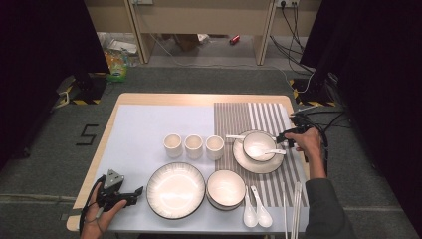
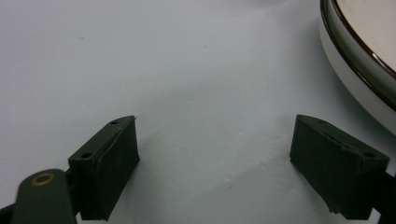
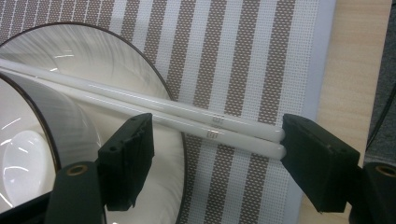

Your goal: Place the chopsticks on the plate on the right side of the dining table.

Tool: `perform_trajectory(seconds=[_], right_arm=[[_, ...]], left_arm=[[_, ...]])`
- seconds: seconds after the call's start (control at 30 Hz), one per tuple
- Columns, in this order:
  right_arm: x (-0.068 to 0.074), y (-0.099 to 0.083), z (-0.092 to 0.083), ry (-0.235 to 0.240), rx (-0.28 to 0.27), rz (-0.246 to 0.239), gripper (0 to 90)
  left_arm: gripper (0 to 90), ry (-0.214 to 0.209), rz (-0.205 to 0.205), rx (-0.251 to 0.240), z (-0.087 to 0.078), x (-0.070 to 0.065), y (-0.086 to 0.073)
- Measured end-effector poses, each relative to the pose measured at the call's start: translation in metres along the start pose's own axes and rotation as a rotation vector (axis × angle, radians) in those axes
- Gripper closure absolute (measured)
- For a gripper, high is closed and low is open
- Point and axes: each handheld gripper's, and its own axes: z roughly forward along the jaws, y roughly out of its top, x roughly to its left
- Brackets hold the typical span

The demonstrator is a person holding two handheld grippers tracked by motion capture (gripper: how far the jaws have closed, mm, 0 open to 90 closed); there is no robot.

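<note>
A pair of white chopsticks (image 3: 187, 116) lies slanted over the rim of a white saucer plate (image 3: 140, 70) with a dark edge, beside the bowl (image 3: 28, 154) that stands on it. My right gripper (image 3: 219, 127) is open just above them. Their printed ends reach the right jaw, and the left jaw hangs over the plate rim. In the high view my right gripper (image 1: 284, 139) sits at the right side of that bowl (image 1: 259, 144). My left gripper (image 1: 137, 194) rests open and empty on the white cloth (image 2: 187, 70), left of the large plate (image 1: 175, 190).
Three white cups (image 1: 193, 146) stand in a row mid-table. A stacked bowl (image 1: 225, 188), two spoons (image 1: 256, 211) and another chopstick pair (image 1: 292, 209) lie along the front. The striped mat (image 1: 249, 117) covers the right half. The wooden table edge (image 3: 359, 70) is close on the right.
</note>
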Motion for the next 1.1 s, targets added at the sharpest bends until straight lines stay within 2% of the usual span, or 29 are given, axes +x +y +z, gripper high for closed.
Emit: perform_trajectory(seconds=[0.1,0.2,0.67,0.83,1.1], right_arm=[[0.003,0.001,0.000,0.000,0.008,0.001,27.1],[0.004,0.002,0.001,0.002,0.005,-0.018,27.2],[0.008,0.003,0.002,0.006,0.013,-0.017,27.3],[0.007,0.004,-0.010,-0.004,-0.022,-0.046,27.2],[0.012,0.002,-0.028,-0.008,-0.052,-0.065,27.2]], left_arm=[[14.2,0.000,0.000,0.000,0.000,0.000,0.000],[14.2,0.000,0.000,0.000,0.000,0.000,0.000],[14.2,0.000,0.000,0.000,0.000,0.000,0.000],[14.2,0.000,0.000,0.000,0.000,0.000,0.000],[14.2,0.000,0.001,0.000,0.000,0.000,0.000]])
